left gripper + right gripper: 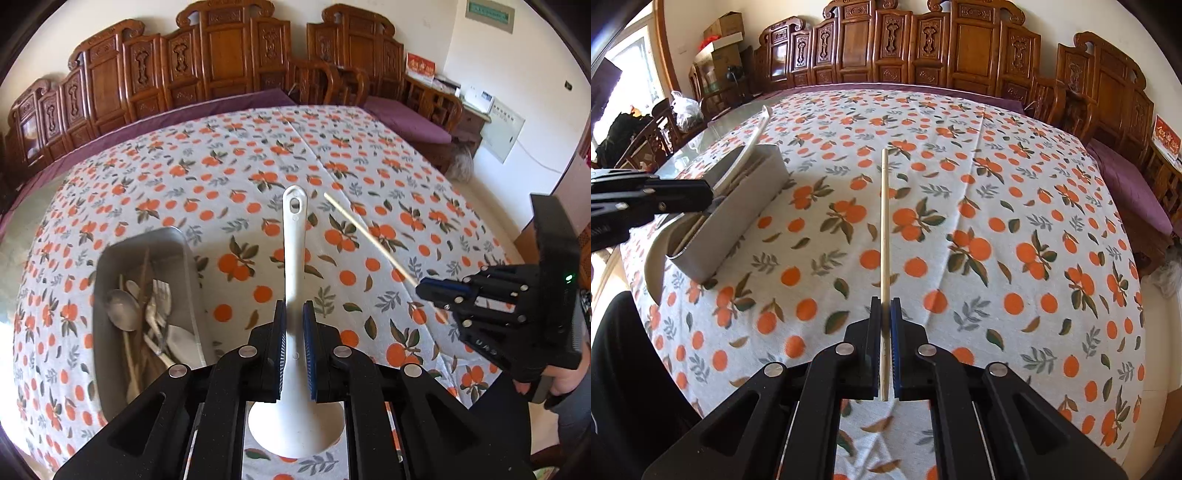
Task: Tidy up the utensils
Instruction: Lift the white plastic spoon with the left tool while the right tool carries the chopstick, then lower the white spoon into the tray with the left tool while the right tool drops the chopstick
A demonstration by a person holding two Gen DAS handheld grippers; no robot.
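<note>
left gripper [294,317] is clamped on a white paddle [294,258], right gripper [885,314] pinches a chopstick [884,221], both off the cloth. tray [184,254] sits to the left, long axis running away; left hand's nearer, so prob. paddle goes in first.

Beneath my tongs, a tablecloth [1015,192] printed with oranges and leaves covers the table. Carved wooden chairs [967,48] line the far side, purple cushions [410,120] on their seats. Cardboard boxes [720,40] stand stacked in my left corner.
</note>
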